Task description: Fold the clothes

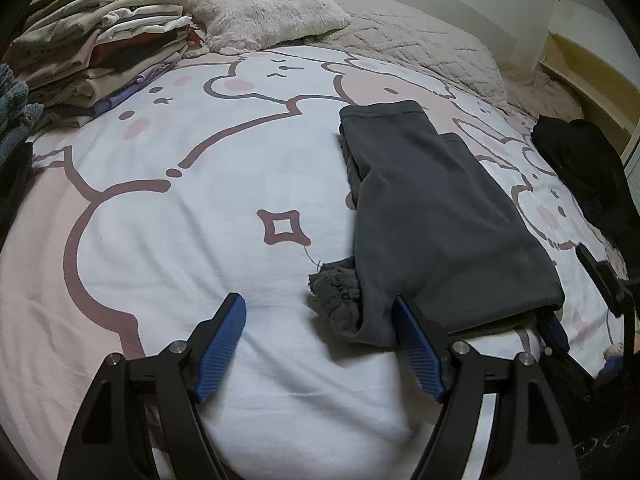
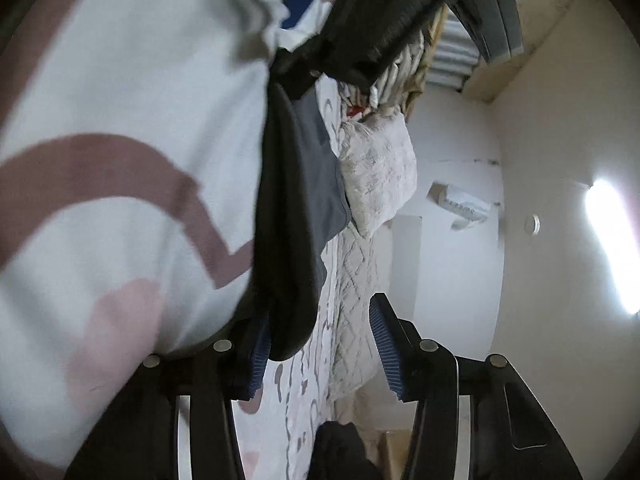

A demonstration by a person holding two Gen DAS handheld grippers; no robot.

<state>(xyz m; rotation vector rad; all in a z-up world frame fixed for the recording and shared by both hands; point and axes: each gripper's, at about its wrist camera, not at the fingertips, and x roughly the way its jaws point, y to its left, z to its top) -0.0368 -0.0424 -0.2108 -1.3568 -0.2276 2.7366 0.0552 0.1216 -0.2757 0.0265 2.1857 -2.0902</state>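
Observation:
A dark grey folded garment (image 1: 436, 216) lies on the bed's cartoon-print sheet (image 1: 200, 200), with its gathered waistband (image 1: 336, 292) bunched at the near end. My left gripper (image 1: 317, 300) hovers open over that end, its right finger (image 1: 416, 340) against the garment's near edge and its left finger (image 1: 224, 332) over bare sheet. My right gripper (image 2: 320, 312) is rolled on its side at the garment's near right corner. The cloth edge (image 2: 288, 272) sits between its jaws, resting against the left pad (image 2: 260, 354), while the right pad (image 2: 384, 344) stands clear of it.
A tall stack of folded clothes (image 1: 100, 40) fills the far left corner, beside a fluffy pillow (image 1: 268, 4) and a quilted blanket (image 1: 420, 40). A black garment (image 1: 580, 168) lies heaped at the bed's right edge. A wall (image 2: 460, 280) stands behind the bed.

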